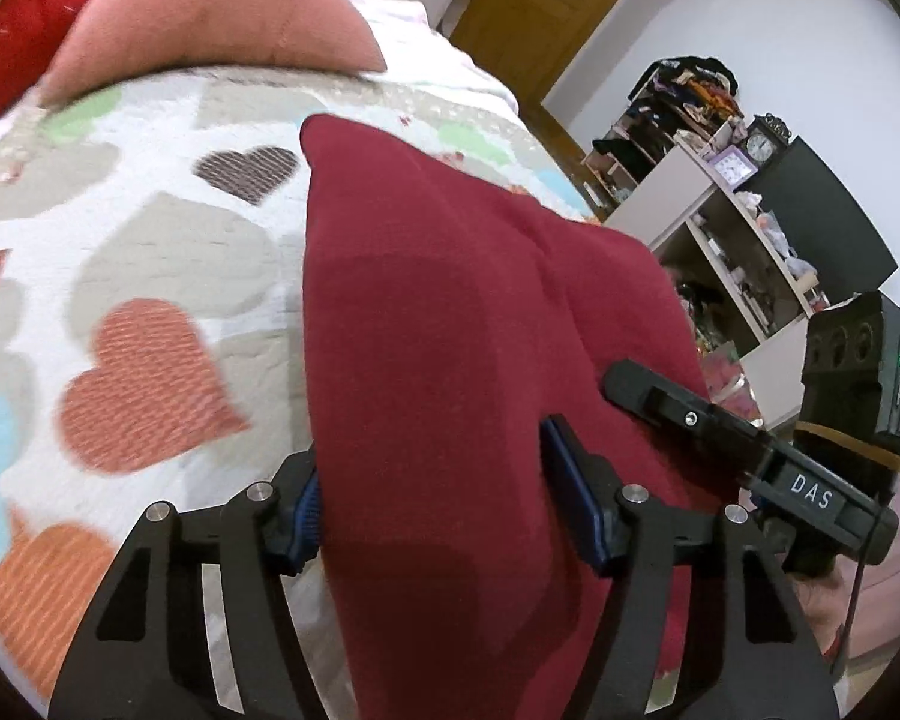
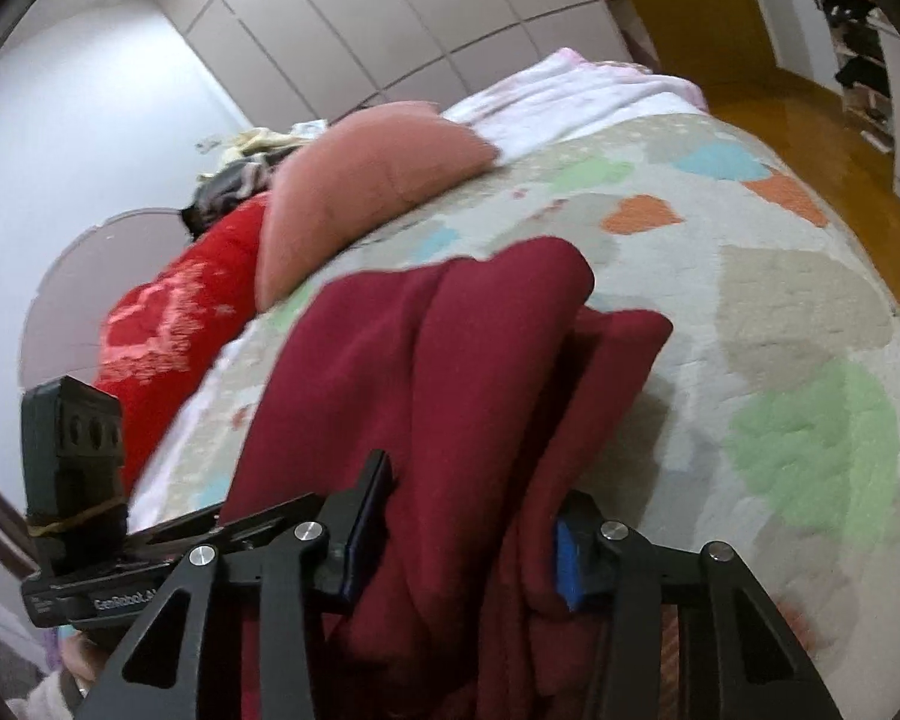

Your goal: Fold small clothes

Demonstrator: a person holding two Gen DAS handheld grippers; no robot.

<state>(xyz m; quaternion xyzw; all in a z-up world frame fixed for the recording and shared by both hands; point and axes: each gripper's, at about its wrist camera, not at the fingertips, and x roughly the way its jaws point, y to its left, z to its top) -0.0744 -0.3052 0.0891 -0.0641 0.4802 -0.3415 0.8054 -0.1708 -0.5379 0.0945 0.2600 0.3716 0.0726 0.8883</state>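
Maroon garment (image 1: 450,330) is seen bunched across the lower centre of both frames, on the heart-patterned quilt (image 1: 150,252), a pink cushion (image 1: 210,12) lying at upper left. Thick cloth is pinched between the pads of the left gripper (image 1: 444,510); stacked layers are clamped by the right gripper (image 2: 468,534) (several folds show there). Folding is judged partly done, with flattening and a final fold left

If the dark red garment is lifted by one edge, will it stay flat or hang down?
The dark red garment would probably hang limp: it already lies in soft folds. It looks thick, so likely not slippery against the heart-patterned bedspread.
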